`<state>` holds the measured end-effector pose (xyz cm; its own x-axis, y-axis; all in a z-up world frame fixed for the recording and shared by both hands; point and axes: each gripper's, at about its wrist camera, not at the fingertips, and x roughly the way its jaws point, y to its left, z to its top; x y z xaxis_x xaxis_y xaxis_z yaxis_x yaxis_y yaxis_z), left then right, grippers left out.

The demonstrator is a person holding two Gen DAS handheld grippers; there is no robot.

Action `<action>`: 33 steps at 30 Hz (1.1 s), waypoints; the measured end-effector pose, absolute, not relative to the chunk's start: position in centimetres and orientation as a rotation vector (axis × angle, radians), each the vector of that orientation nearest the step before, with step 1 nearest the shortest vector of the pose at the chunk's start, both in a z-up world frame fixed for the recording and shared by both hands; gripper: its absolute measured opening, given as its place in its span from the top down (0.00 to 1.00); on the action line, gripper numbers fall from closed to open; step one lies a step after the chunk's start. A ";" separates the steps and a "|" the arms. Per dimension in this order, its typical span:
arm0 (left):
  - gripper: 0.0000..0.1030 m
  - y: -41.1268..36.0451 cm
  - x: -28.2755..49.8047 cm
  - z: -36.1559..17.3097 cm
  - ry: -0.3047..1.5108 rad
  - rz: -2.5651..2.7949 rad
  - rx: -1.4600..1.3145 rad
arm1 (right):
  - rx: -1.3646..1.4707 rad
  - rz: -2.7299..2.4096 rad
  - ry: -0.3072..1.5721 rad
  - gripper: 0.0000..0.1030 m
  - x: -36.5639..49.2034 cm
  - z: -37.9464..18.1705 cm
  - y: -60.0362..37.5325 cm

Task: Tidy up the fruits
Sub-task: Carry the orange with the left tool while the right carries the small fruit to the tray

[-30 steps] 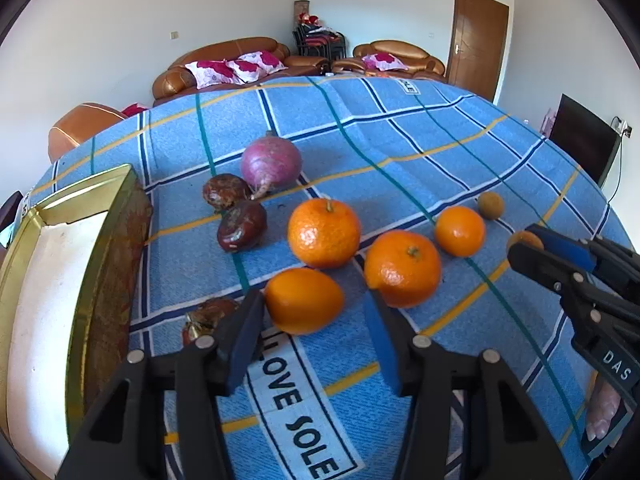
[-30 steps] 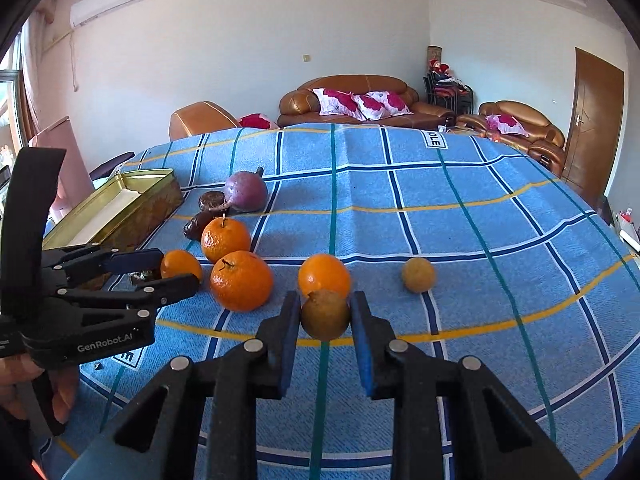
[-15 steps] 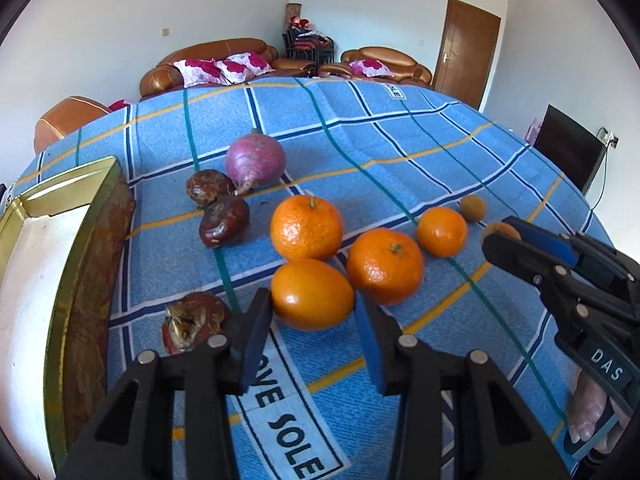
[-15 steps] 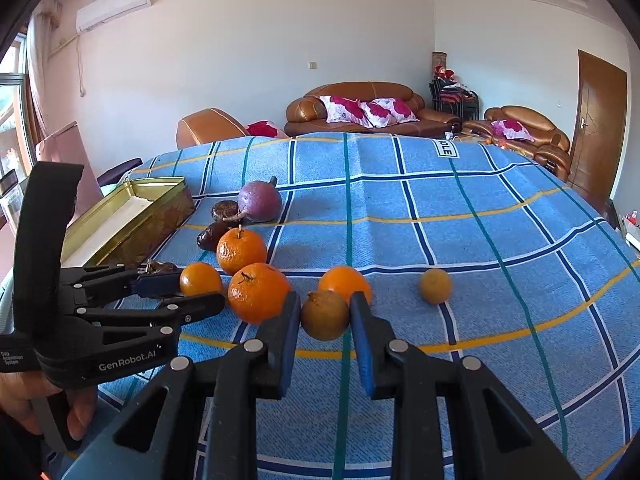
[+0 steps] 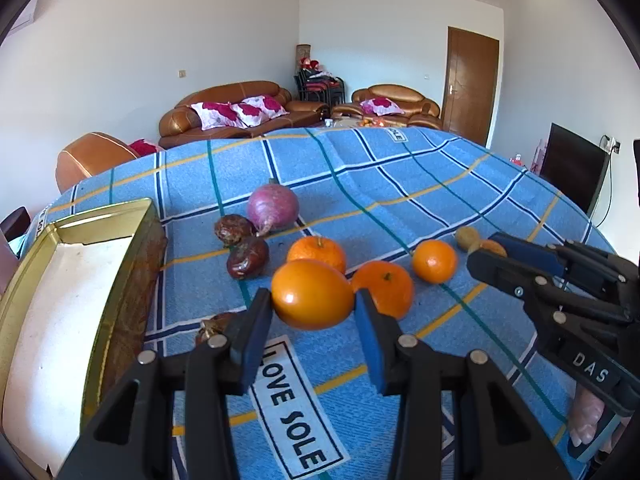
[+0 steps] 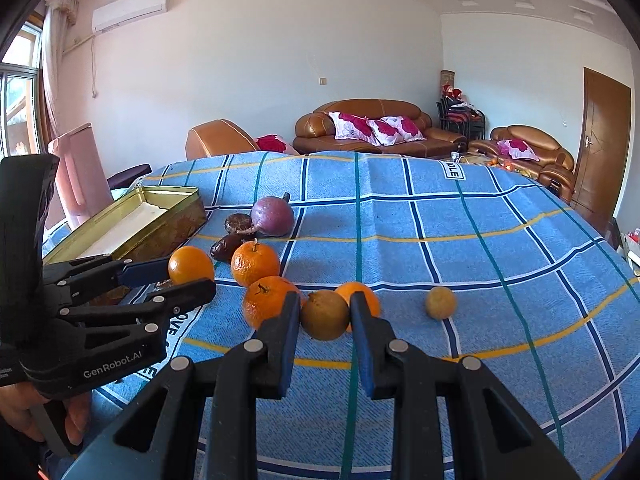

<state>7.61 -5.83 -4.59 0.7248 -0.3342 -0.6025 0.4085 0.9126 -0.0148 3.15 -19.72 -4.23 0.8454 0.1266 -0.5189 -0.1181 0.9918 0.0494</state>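
Two grippers are each clamped on a fruit. The left gripper (image 5: 313, 306) has its blue pads pressed on either side of a smooth orange (image 5: 312, 294), which hangs clear of the cloth; its jaws have just been closing onto that fruit. The right gripper (image 6: 325, 314) has its jaws pinched on a small brownish-green fruit (image 6: 325, 314) (what kind it is I cannot tell), held low over the blue checked tablecloth (image 6: 440, 248).

Just beyond the left gripper's catch lie three tangerines: one with a stem stub (image 5: 317, 254), one nearest the fingers (image 5: 383, 288) and a smaller one (image 5: 435, 261) off to the right. Farther back sit two dark wrinkled fruits (image 5: 247, 258), touching each other, and behind them a purple turnip-like bulb (image 5: 273, 207). Another dark wrinkled fruit (image 5: 212, 326) lies partly hidden behind the left finger. Along the left edge of the table stands an open gold tin (image 5: 120, 280) with a white lining.

From the right wrist view a small tan round fruit (image 6: 440, 302) rests alone on the cloth, to the right of the gripper. A hand (image 6: 24, 420) grips the left tool's handle at the lower left. Brown leather sofas (image 6: 372, 128) with red-flowered cushions line the far wall.
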 end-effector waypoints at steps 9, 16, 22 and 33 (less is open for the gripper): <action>0.58 -5.7 6.5 -3.9 0.570 -0.384 0.129 | 0.008 0.143 0.513 0.74 2.7 -4.0 -19.6; 0.58 -5.4 5.9 -3.5 0.532 -0.366 0.122 | -0.003 0.152 0.481 0.74 2.1 -3.7 -19.5; 0.58 -5.1 5.5 -3.3 0.510 -0.356 0.119 | -0.004 0.156 0.470 0.74 1.9 -3.6 -19.5; 0.58 -5.0 5.1 -3.1 0.480 -0.345 0.111 | -0.010 0.161 0.436 0.74 1.1 -3.3 -19.4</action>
